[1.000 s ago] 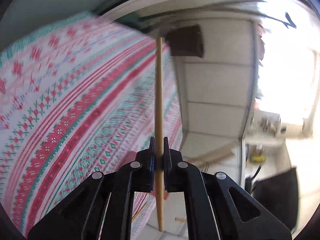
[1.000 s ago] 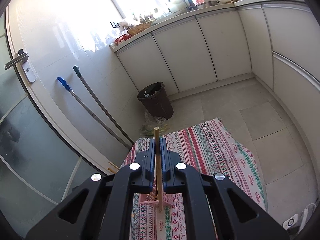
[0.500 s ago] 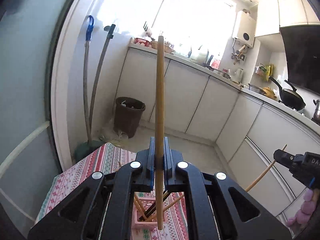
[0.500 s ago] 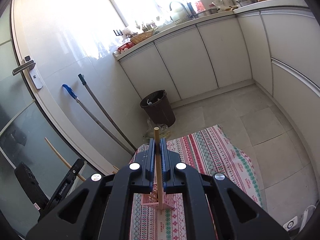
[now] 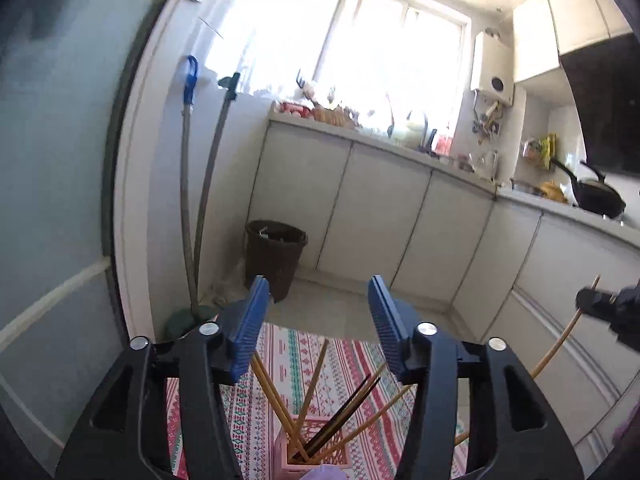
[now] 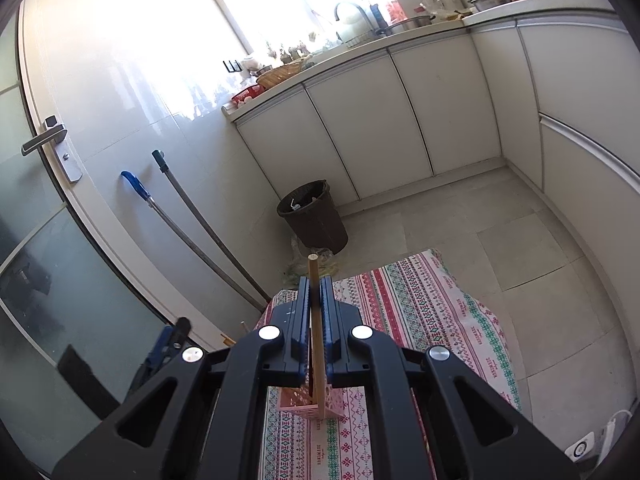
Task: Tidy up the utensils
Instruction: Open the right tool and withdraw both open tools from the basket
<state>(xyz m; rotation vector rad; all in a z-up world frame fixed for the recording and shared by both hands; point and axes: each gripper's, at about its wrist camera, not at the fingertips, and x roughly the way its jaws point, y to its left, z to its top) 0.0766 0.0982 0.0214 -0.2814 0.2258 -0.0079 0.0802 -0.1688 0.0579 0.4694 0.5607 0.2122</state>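
White kitchen cabinets (image 6: 400, 120) and a dark bin (image 6: 314, 216) stand behind a bench under a patterned cloth (image 6: 420, 312) whose border repeats a printed word too small to read. Left gripper (image 5: 320, 320): jaws have just been opening, nothing between them, above a pink basket (image 5: 316, 448) of chopsticks (image 5: 304, 404). Right gripper (image 6: 316, 300): jaws clamped on one wooden chopstick (image 6: 316, 320).
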